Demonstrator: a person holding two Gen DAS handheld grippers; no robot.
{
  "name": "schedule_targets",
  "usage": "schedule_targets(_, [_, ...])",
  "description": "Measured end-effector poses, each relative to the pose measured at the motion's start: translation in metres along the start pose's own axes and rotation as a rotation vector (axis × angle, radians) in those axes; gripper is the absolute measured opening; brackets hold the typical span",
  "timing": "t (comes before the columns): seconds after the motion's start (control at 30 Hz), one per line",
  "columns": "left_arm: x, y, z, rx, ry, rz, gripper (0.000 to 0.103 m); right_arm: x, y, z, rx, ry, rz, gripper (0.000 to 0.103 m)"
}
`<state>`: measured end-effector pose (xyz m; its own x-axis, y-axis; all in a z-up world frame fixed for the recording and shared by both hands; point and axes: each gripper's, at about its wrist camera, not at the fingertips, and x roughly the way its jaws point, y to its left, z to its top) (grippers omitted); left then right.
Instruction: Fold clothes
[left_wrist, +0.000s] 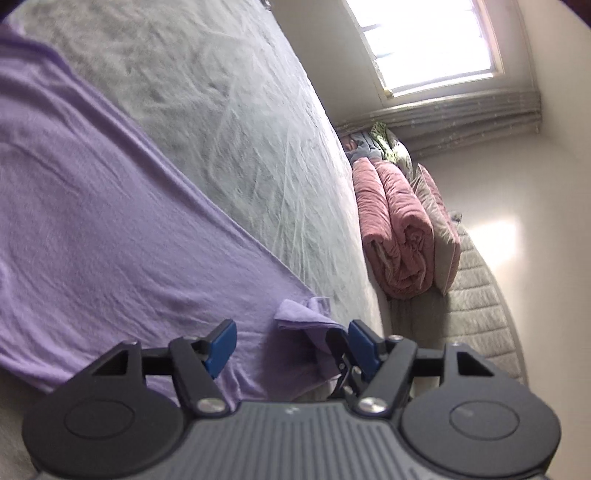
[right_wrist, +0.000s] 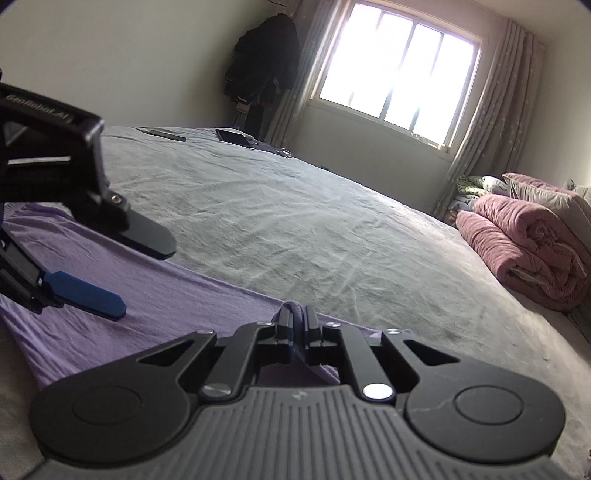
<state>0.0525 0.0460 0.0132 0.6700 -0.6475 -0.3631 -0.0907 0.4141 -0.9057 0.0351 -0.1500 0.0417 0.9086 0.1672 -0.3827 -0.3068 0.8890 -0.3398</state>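
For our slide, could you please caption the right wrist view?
Right gripper pinches purple cotton garment on grey bedsheet; left gripper open.

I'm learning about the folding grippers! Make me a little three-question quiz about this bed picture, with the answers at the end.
1. True or false: the right gripper is pinching a bunched bit of the purple garment.
2. Pick one. The left gripper has its jaws: A) shut on the cloth, B) open over the cloth, C) holding the blanket.
3. Fill the blank: the rolled pink blanket lies at the side of the bed under the ____.

Key
1. True: its jaws are closed with purple cloth between them.
2. B: the blue pads stand apart and press on nothing.
3. Window.
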Motion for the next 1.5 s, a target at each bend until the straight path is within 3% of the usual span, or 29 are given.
schedule_targets(0.23, [-0.007,0.006,-0.005,-0.168,-0.037,-0.077,0.072,-0.008,0.028,0.018,-0.110,-0.019,0.058,0.006])
schedule_targets(0.4, [-0.006,0.010,-0.007,-0.242,-0.042,-0.077,0.073,-0.015,0.044,0.027,-0.133,-0.031,0.110,0.006])
schedule_targets(0.83, [0.001,0.008,-0.003,-0.287,-0.052,-0.071,0.072,-0.031,0.056,0.036,-0.100,-0.053,0.223,0.007])
schedule_targets(1.2, [-0.008,0.014,0.000,-0.291,-0.072,-0.048,0.071,-0.034,0.066,0.040,-0.096,-0.073,0.251,0.007])
schedule_targets(1.43, [-0.007,0.014,0.003,-0.240,-0.080,0.034,0.054,-0.040,0.070,0.037,-0.108,-0.076,0.263,0.007])
schedule_targets(1.5, [-0.008,0.014,0.006,-0.218,-0.086,0.046,0.041,-0.043,0.073,0.036,-0.106,-0.075,0.268,0.007])
